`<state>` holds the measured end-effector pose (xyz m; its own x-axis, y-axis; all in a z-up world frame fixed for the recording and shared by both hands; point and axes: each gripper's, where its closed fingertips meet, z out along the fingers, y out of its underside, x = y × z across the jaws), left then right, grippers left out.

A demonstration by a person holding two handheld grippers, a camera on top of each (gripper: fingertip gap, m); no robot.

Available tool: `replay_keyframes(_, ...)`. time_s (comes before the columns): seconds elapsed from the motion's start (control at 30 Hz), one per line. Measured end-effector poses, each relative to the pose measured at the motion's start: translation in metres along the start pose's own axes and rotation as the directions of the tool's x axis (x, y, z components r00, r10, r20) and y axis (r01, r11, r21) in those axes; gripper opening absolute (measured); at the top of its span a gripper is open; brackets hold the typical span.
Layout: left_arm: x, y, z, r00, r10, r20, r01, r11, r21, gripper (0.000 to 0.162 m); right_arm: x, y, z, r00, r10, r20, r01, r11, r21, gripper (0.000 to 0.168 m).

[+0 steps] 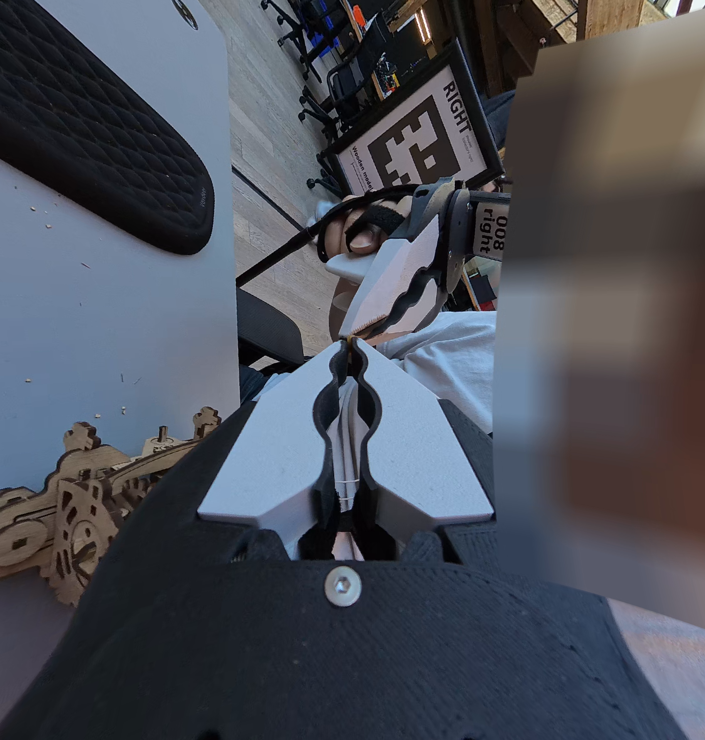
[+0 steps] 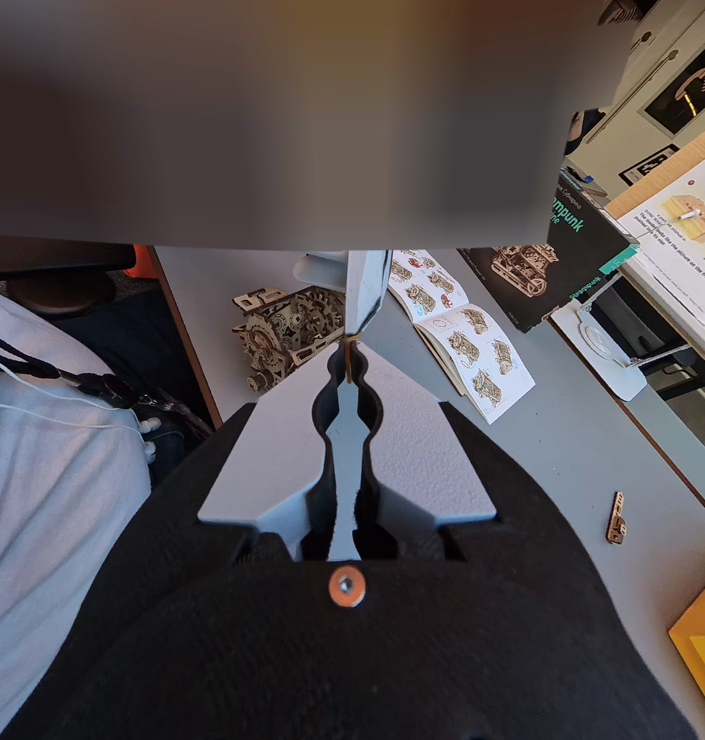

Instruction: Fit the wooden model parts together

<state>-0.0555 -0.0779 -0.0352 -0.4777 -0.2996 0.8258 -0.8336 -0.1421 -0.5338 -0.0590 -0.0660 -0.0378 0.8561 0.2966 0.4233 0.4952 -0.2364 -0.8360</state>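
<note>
My left gripper (image 1: 348, 343) is shut, with a sliver of a small wooden part (image 1: 348, 347) pinched at its tips. My right gripper (image 2: 348, 352) is shut on a thin wooden part (image 2: 348, 366) seen edge-on between its pads. The two grippers meet tip to tip in the air above the table edge. The right gripper (image 1: 356, 329) comes in from the upper right in the left wrist view. The left gripper (image 2: 354, 330) comes down from above in the right wrist view. I cannot tell if the parts are joined. The half-built wooden model (image 2: 282, 336) stands on the grey table (image 2: 523, 460) behind them, and it also shows in the left wrist view (image 1: 62, 504).
An open instruction booklet (image 2: 467, 348) and a black box (image 2: 551, 272) lie right of the model. A loose small wooden part (image 2: 616, 518) lies at the right, with a yellow tray (image 2: 699, 664) at the lower right. A black mat (image 1: 82, 120) lies on the table. A person's torso is close by. The grippers are tip to tip, or close to it.
</note>
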Motion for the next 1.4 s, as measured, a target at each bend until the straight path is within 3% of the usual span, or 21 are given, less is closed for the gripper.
replay_keyframes(0.23,-0.004,0.001,-0.001,1.0,0.009,0.022,-0.009,1.0,-0.009,0.0,-0.001,0.004,0.003,1.0,0.025,0.017,-0.024,0.999,-0.027,0.0)
replay_keyframes(0.3,-0.004,0.001,-0.001,1.0,0.007,0.024,-0.007,1.0,-0.013,0.0,0.002,0.006,0.004,1.0,0.028,0.004,-0.028,0.999,-0.042,0.012)
replay_keyframes(0.7,-0.006,0.003,0.002,0.999,-0.013,0.029,0.013,0.999,-0.032,0.0,0.004,0.009,0.007,0.986,-0.147,-0.074,0.138,0.984,-0.115,0.023)
replay_keyframes(1.17,-0.005,0.007,0.003,1.0,-0.004,0.026,0.006,0.999,-0.046,0.0,-0.003,0.01,0.005,0.992,-0.123,-0.028,0.119,0.988,-0.103,0.0)
replay_keyframes(1.4,-0.006,0.008,0.003,0.999,0.008,0.037,-0.006,0.999,-0.051,0.0,-0.007,0.009,0.004,0.999,-0.05,0.021,0.052,0.995,-0.084,0.006)
